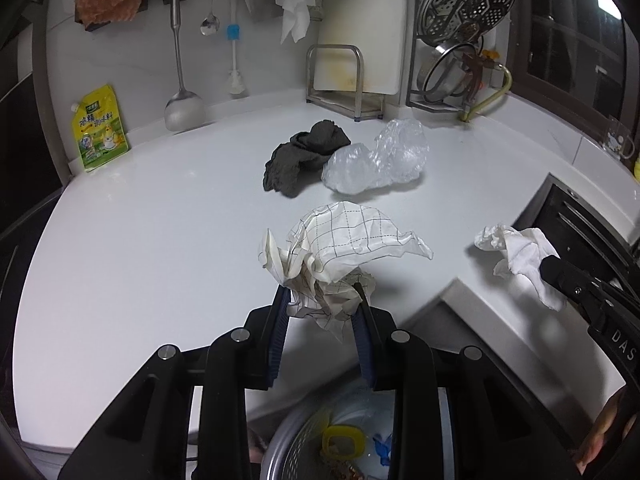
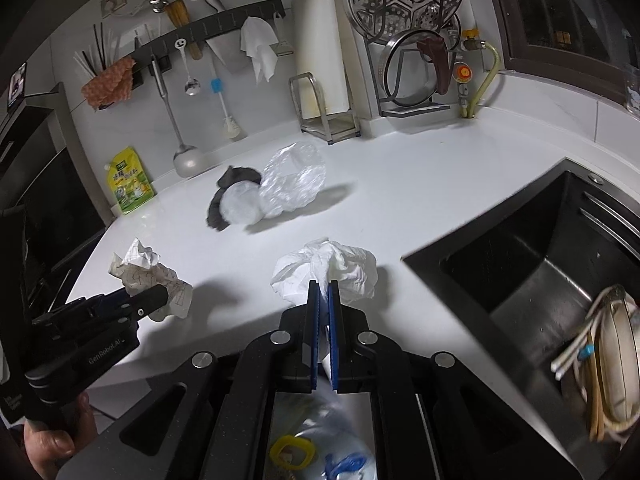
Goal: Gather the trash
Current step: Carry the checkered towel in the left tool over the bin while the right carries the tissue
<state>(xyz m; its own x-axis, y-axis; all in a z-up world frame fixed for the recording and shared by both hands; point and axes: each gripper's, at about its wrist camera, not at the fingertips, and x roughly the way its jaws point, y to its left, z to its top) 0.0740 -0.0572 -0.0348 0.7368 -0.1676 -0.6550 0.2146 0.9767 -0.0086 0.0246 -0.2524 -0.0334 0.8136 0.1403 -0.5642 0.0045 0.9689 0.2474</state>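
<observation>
White counter [image 1: 140, 240] with a black sink [image 2: 532, 264] at the right, a clear plastic bag [image 1: 376, 158] against a dark cloth [image 1: 304, 156] further back – left gripper [image 1: 320, 292] clamped on crumpled grid paper [image 1: 344, 240], right gripper [image 2: 324, 286] pinching a white tissue [image 2: 340, 266], both held above the counter

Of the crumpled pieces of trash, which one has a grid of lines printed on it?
The crumpled paper in the left claw. The tissue in the right claw is plain white, and the plastic bag on the counter is clear.

White kitchen counter [image 1: 160, 220], black sink [image 2: 540, 264]
</observation>
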